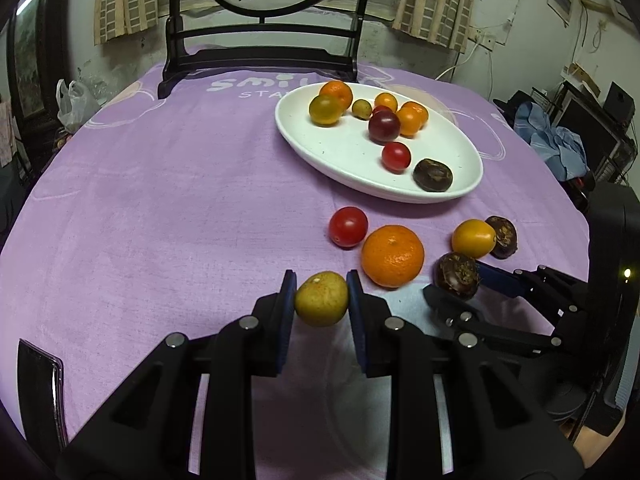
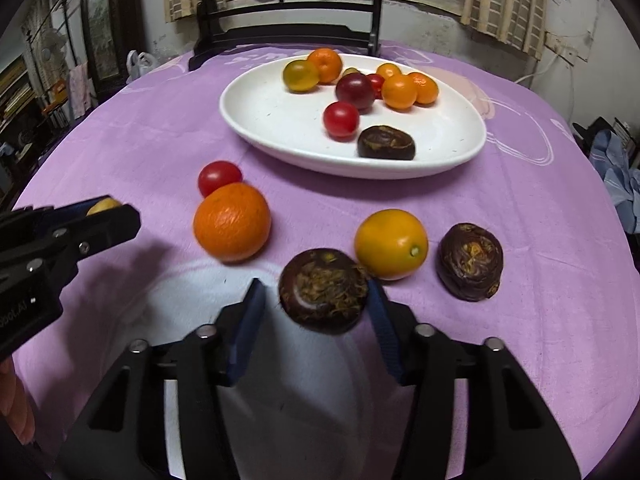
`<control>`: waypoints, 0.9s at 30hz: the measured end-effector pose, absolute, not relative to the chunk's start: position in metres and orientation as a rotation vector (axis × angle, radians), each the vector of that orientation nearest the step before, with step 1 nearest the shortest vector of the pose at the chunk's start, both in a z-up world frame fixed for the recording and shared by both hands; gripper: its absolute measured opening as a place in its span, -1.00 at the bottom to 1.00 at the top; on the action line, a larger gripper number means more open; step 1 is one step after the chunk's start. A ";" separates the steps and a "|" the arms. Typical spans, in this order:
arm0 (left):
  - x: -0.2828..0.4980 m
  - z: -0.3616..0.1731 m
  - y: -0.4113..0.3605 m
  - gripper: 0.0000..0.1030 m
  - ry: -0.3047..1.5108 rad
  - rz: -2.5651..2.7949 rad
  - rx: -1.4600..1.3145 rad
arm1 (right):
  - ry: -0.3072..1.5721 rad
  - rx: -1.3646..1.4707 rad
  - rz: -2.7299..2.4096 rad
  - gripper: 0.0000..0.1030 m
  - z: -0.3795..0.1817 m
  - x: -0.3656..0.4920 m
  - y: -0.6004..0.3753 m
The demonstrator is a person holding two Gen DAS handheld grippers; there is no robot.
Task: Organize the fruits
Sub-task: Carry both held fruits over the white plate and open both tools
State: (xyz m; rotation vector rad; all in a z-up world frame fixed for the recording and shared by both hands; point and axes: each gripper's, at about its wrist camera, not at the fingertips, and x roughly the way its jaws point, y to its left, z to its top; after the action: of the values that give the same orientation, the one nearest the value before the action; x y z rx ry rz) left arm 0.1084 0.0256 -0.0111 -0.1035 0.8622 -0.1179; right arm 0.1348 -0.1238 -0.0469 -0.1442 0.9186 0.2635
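Note:
My left gripper is shut on a small yellow-green fruit, held just above the purple cloth. My right gripper holds a dark brown water chestnut; its right pad touches it, and a gap shows at the left pad. It also shows in the left wrist view. On the cloth lie an orange, a red cherry tomato, a yellow fruit and another chestnut. A white oval plate behind them holds several fruits.
A dark wooden screen stand stands at the table's far edge. A phone-like dark object lies at the near left edge of the table. The purple cloth covers the round table.

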 end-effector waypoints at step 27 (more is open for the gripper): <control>0.220 0.030 -0.025 -0.50 0.865 -0.115 0.001 | 0.776 -0.129 0.247 -0.15 0.008 0.201 -0.175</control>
State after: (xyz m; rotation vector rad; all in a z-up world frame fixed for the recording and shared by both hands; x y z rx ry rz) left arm 0.2200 -0.0247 0.0302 0.0012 0.8648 -0.1152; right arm 0.2015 -0.1752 0.0082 -0.1291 0.7762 0.2468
